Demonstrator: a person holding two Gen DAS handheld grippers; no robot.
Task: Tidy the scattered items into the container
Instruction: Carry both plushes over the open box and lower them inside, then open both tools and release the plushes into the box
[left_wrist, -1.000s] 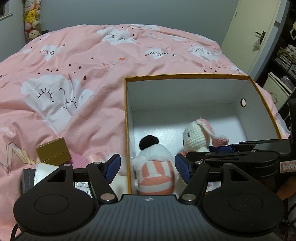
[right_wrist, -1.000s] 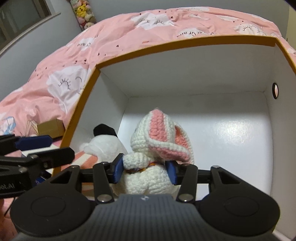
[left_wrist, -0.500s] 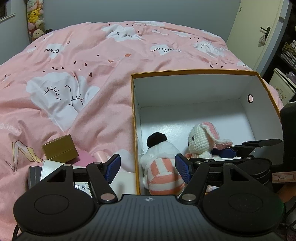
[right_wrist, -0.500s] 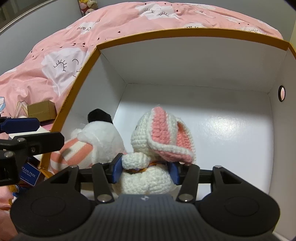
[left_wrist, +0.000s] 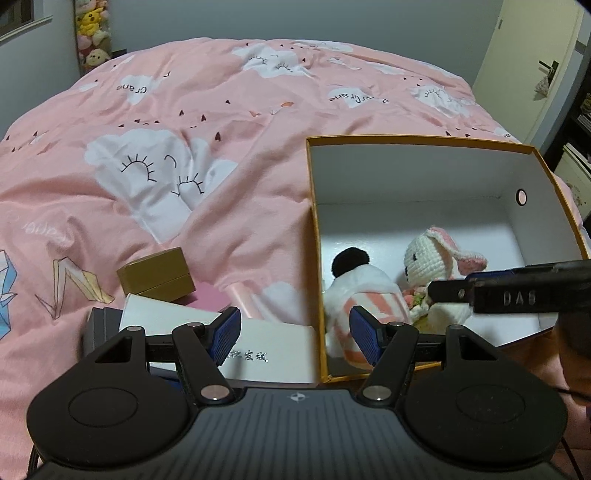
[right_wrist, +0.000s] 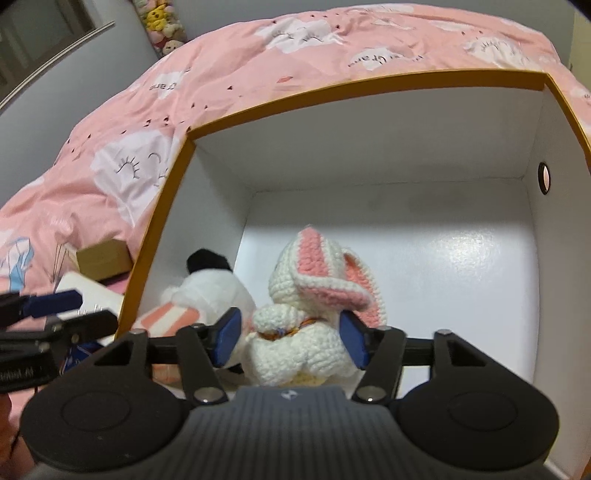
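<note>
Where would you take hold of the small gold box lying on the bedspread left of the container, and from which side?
Grip the small gold box across its two long side faces, coming down from above with an open claw. It sits flat on the bedspread with its top bare. Its near edge abuts the white carton and a pink item, so a low approach from the near side looks blocked.

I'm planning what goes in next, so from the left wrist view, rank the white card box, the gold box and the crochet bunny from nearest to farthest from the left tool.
1. White card box: on the bed, right under the left tool.
2. Gold box: on the bedspread, farther back on the left.
3. Crochet bunny: inside the container, on the right.

The gold box and bunny are close to call.
</note>
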